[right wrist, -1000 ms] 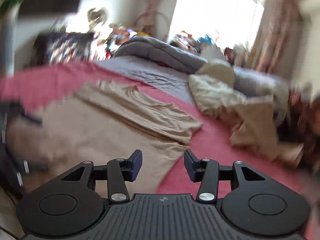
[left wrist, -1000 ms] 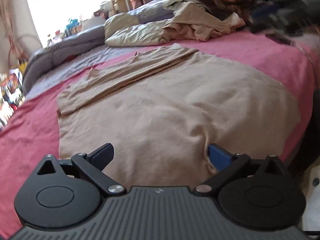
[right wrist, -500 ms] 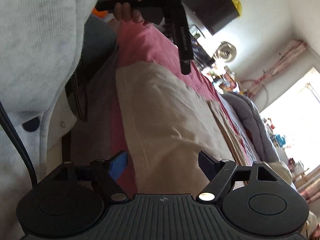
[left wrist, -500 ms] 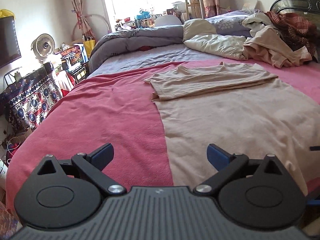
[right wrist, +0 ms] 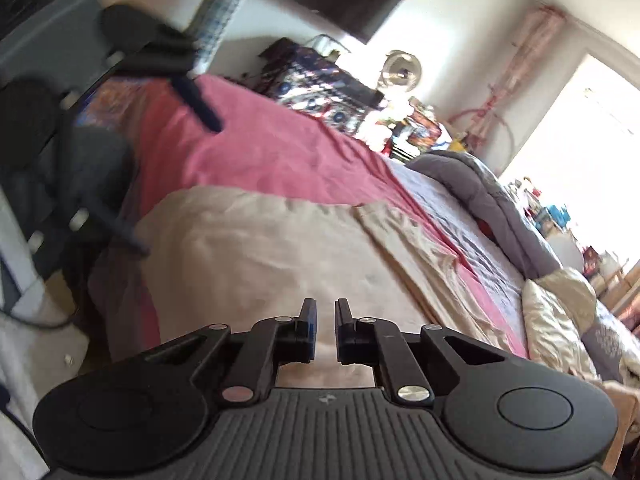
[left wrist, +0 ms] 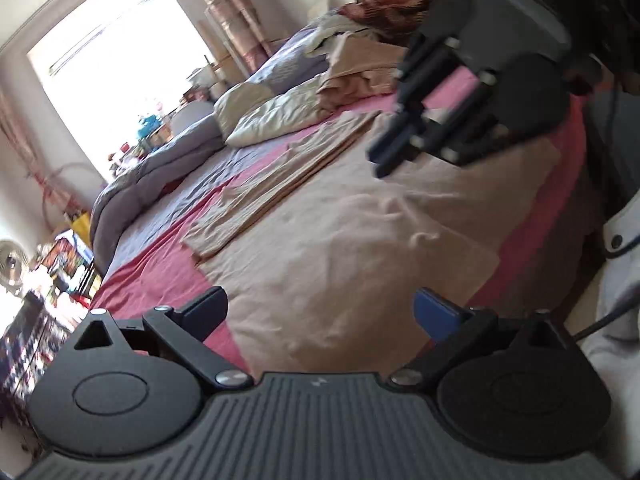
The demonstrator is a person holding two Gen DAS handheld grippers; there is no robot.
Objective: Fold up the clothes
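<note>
Both hand-held grippers are held above the near part of a beige garment (left wrist: 360, 248) on the bed (left wrist: 160, 276): the left hand-held gripper (left wrist: 320, 312) is spread wide with nothing between its fingers, while the right hand-held gripper (right wrist: 324, 330) is drawn nearly closed, only a thin gap left and no cloth seen in it. The garment is laid flat on the pink bedcover (right wrist: 248, 152), its far portion folded into a narrow band whose long axis is run across the bed. Rumpled clothes (left wrist: 360, 68) are piled beyond it by a cream pillow (left wrist: 264, 116).
</note>
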